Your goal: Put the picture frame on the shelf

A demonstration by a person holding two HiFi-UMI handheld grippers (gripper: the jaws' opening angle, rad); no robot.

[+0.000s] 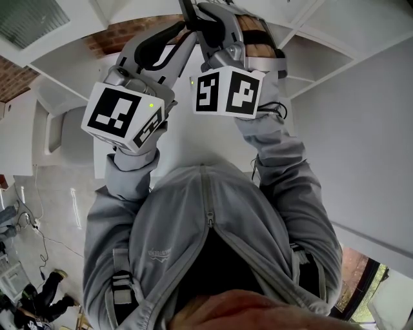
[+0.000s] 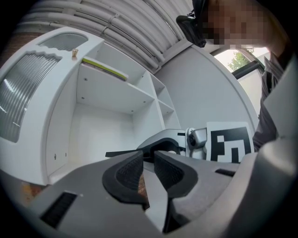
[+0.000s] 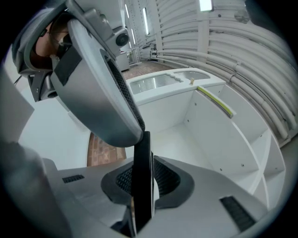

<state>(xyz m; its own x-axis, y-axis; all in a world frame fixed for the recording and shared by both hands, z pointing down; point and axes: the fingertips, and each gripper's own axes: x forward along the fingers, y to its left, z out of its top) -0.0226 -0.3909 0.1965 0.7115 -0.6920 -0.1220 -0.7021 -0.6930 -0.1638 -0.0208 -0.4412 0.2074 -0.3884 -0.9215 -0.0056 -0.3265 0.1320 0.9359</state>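
I hold the picture frame [image 1: 253, 33] up in front of the white shelf unit [image 1: 322, 58] with both grippers. My right gripper [image 3: 142, 179] is shut on the frame's thin black edge [image 3: 142, 155], which stands upright between the pads. My left gripper [image 2: 148, 169] is shut on another edge of the frame [image 2: 152, 197], where a brownish picture shows beside a pale panel. In the head view the left gripper [image 1: 186, 31] and the right gripper [image 1: 216, 19] sit close together, and their marker cubes hide most of the frame. An empty shelf compartment [image 2: 102, 125] lies just ahead.
A flat thing with a yellow-green edge [image 2: 104, 68] lies on the shelf board above that compartment [image 3: 215, 101]. A white cabinet with ribbed glass panels [image 2: 23, 102] adjoins the shelf. There is brick flooring [image 1: 122, 35] below. Another person [image 1: 45, 290] is at the lower left.
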